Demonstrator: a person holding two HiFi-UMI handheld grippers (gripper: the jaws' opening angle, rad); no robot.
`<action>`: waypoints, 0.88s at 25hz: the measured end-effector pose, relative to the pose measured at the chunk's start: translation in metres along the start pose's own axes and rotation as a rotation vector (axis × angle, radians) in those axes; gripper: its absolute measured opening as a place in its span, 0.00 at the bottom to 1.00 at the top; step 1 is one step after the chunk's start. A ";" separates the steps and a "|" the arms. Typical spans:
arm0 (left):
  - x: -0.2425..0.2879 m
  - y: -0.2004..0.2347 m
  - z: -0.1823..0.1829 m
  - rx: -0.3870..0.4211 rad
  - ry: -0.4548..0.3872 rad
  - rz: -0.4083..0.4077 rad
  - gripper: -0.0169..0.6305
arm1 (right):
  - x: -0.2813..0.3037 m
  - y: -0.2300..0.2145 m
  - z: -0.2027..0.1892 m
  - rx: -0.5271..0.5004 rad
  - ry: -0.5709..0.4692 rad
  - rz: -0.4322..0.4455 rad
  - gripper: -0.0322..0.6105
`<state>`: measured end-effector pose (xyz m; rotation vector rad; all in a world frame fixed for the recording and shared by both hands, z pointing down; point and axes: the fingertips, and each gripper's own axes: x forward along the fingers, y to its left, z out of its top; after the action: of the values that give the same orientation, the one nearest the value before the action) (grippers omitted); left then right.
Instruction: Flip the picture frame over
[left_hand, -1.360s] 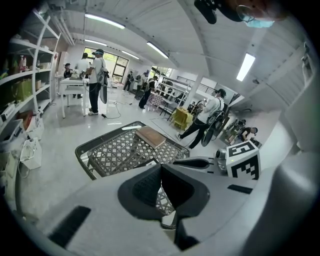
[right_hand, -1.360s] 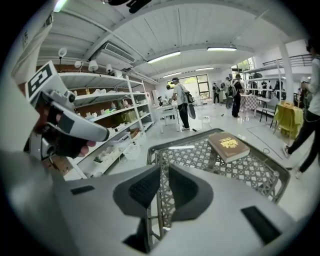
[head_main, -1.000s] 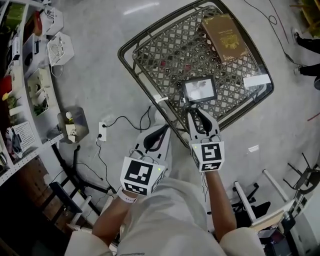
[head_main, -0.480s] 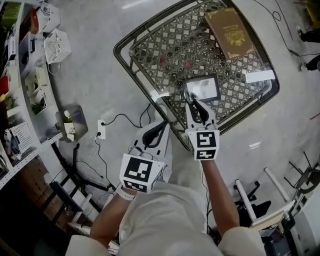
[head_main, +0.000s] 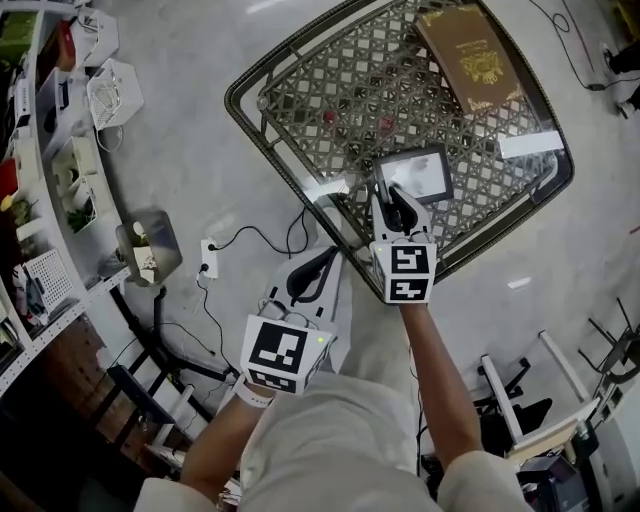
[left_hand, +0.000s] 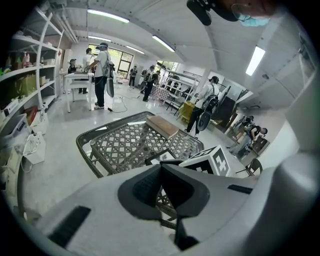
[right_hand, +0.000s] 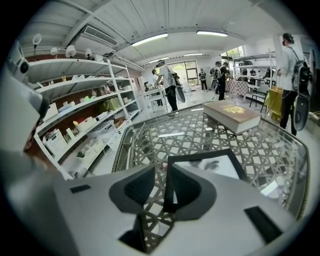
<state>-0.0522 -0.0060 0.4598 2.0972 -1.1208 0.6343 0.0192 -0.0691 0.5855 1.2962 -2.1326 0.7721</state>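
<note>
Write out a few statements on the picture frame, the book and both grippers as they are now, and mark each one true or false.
1. The black picture frame with the pale picture lies flat on the glass-topped lattice table. True.
2. The left gripper grips the frame. False: it is held off the table's edge, jaws together on nothing.
3. The brown hardcover book lies on top of the frame. False: it lies apart from the frame, toward the table's far corner.
4. The right gripper has its jaws apart, with the frame's near edge between them. True.
</note>
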 end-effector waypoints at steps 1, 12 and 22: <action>0.000 0.000 -0.002 -0.003 0.004 -0.001 0.06 | 0.002 -0.001 0.000 0.002 0.003 -0.003 0.23; 0.001 0.007 -0.015 -0.022 0.012 0.004 0.06 | 0.021 -0.002 -0.018 -0.012 0.086 -0.045 0.23; -0.001 0.009 -0.023 -0.035 0.022 0.006 0.06 | 0.031 -0.008 -0.033 -0.046 0.196 -0.081 0.20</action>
<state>-0.0625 0.0081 0.4772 2.0527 -1.1185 0.6350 0.0189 -0.0680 0.6314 1.2223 -1.9214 0.7780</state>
